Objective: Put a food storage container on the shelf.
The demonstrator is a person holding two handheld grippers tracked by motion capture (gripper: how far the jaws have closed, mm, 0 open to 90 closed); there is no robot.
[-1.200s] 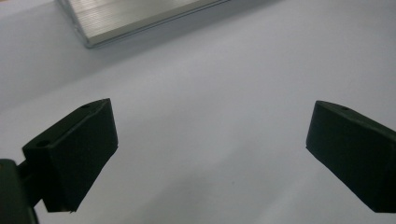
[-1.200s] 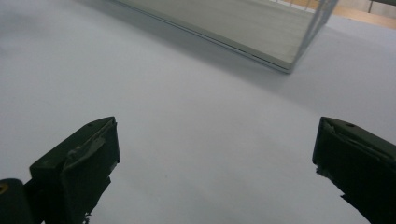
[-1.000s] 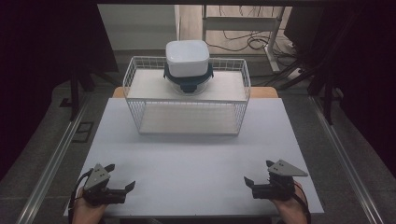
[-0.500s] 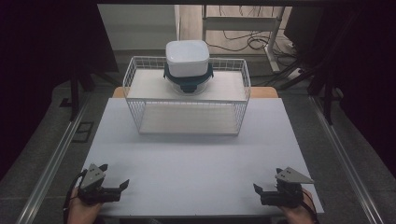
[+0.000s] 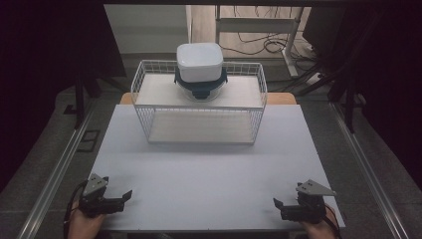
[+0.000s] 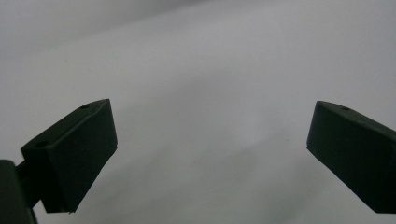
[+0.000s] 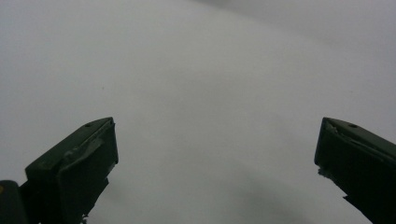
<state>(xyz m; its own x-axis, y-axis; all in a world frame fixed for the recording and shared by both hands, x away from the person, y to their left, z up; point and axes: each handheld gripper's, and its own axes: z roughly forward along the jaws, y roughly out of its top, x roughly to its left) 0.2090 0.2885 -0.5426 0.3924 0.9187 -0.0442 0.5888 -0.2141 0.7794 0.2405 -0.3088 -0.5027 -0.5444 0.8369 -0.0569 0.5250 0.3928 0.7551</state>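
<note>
- White-lidded container (image 5: pixel 199 69) with dark clips sits on the top shelf of the wire rack (image 5: pixel 199 107) at the table's (image 5: pixel 209 169) far side.
- Left gripper (image 5: pixel 119 197), jaws spread and empty, rests at the near left edge.
- Right gripper (image 5: pixel 279 206), likewise spread and empty, near right, well apart from the container.

A white square container (image 5: pixel 199 60) with rounded corners sits upside down on its dark blue clip lid (image 5: pixel 200 87), upright and level, atop a white wire basket (image 5: pixel 149 117) at the table's twelve o'clock edge.
</note>
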